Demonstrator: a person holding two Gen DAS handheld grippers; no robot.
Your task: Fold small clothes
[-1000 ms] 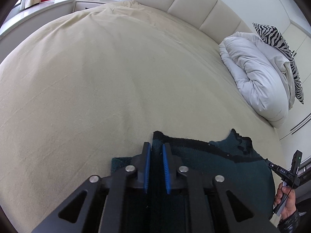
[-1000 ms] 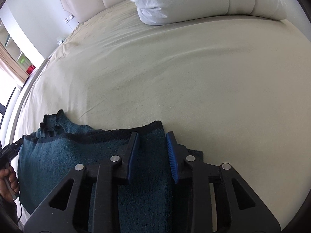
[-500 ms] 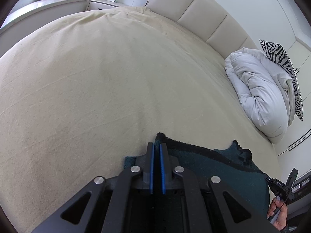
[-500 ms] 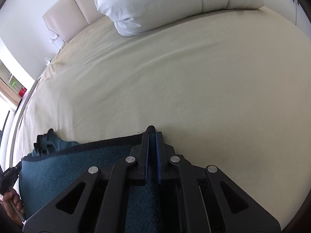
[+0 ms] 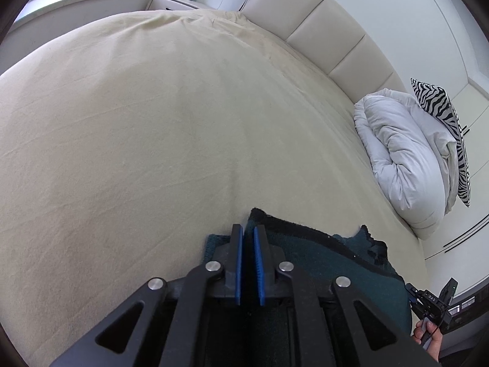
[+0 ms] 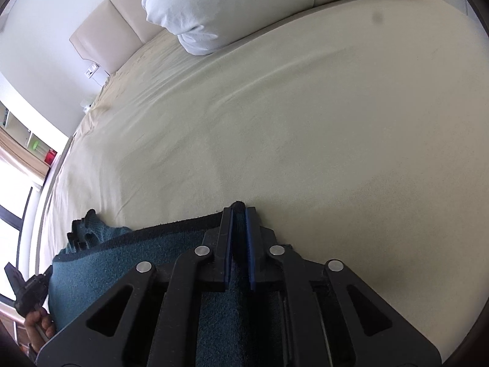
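A dark teal fuzzy garment (image 5: pixel 330 260) with a black edge lies on the beige bed sheet near the front. My left gripper (image 5: pixel 248 232) is shut on its black-edged corner. In the right wrist view the same garment (image 6: pixel 122 263) spreads to the left, and my right gripper (image 6: pixel 239 214) is shut on its other corner. Both corners are lifted slightly off the sheet. The garment's middle is hidden under the gripper bodies.
The beige bed sheet (image 5: pixel 152 122) stretches ahead. A white folded duvet (image 5: pixel 403 165) and a zebra pillow (image 5: pixel 446 116) lie at the right by the padded headboard (image 5: pixel 321 24). The duvet (image 6: pixel 244 3) also shows in the right wrist view.
Both grippers closed on the garment's corners; the right one was open a second ago. Both then lifted and moved forward a little over the sheet.
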